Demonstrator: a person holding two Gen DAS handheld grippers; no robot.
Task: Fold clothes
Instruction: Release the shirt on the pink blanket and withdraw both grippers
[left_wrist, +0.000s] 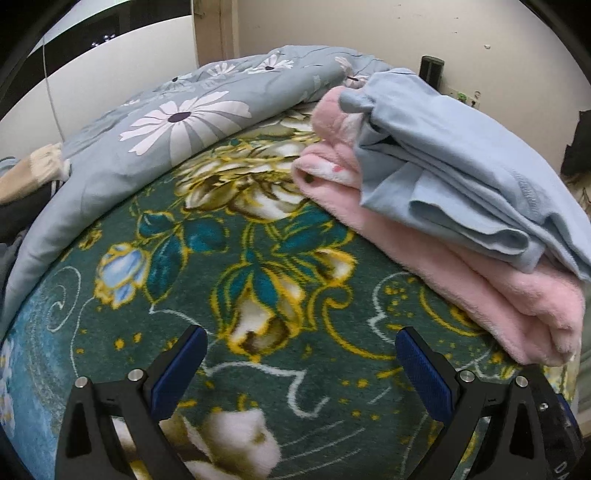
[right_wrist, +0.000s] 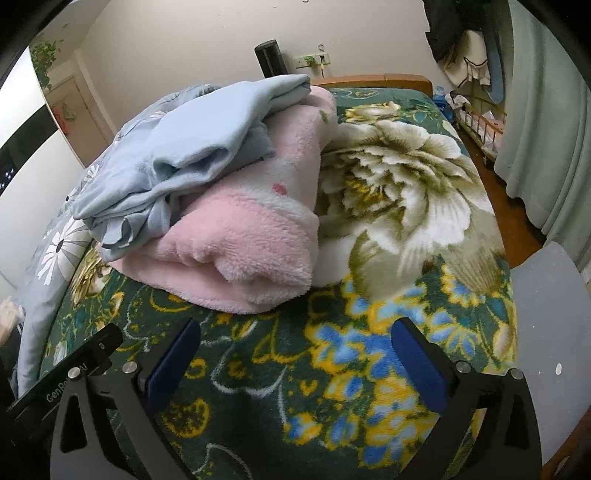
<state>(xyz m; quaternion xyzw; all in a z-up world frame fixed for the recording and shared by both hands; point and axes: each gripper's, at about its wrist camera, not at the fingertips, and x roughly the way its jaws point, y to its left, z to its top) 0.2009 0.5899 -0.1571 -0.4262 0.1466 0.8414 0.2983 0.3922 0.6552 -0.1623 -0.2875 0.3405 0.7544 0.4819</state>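
A folded pink fleece garment (left_wrist: 480, 273) lies on the green floral bed blanket (left_wrist: 229, 266), with a folded light blue garment (left_wrist: 443, 162) stacked on top. Both show in the right wrist view: the pink fleece (right_wrist: 236, 243) and the blue garment (right_wrist: 192, 147) ahead and left of centre. My left gripper (left_wrist: 301, 350) is open and empty above the blanket, left of the stack. My right gripper (right_wrist: 295, 343) is open and empty, just in front of the pink fleece.
A grey-blue daisy-print duvet (left_wrist: 155, 133) is bunched along the bed's far left side. A wooden headboard (right_wrist: 373, 79) and wall lie behind. A grey chair (right_wrist: 546, 302) stands at the right, with a curtain (right_wrist: 543, 122) beyond it.
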